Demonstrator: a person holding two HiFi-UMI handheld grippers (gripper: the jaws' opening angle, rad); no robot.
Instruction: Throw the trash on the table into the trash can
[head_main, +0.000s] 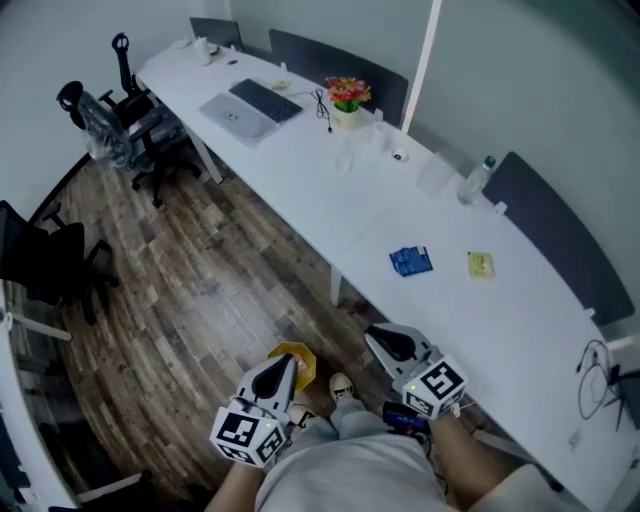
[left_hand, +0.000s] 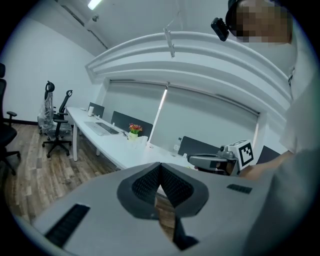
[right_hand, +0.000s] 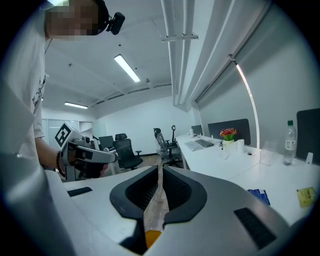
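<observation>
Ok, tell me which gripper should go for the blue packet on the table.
Right. The right gripper sits beside the table, nearer the blue packet; the left gripper hangs over the floor by the yellow trash can, farther off.

The yellow trash can (head_main: 304, 361) on the near floor is sitting mostly hidden behind the left gripper (head_main: 281, 372); in the right gripper view only an orange sliver (right_hand: 152, 234) is peeking through the slit low between the jaws, too little to identify. On the table (head_main: 300, 170), the blue packet (head_main: 410, 261) and the yellow scrap (head_main: 480, 264) are showing too small for any print to be read; the cable (head_main: 592, 360) at the right is running off the edge.
</observation>
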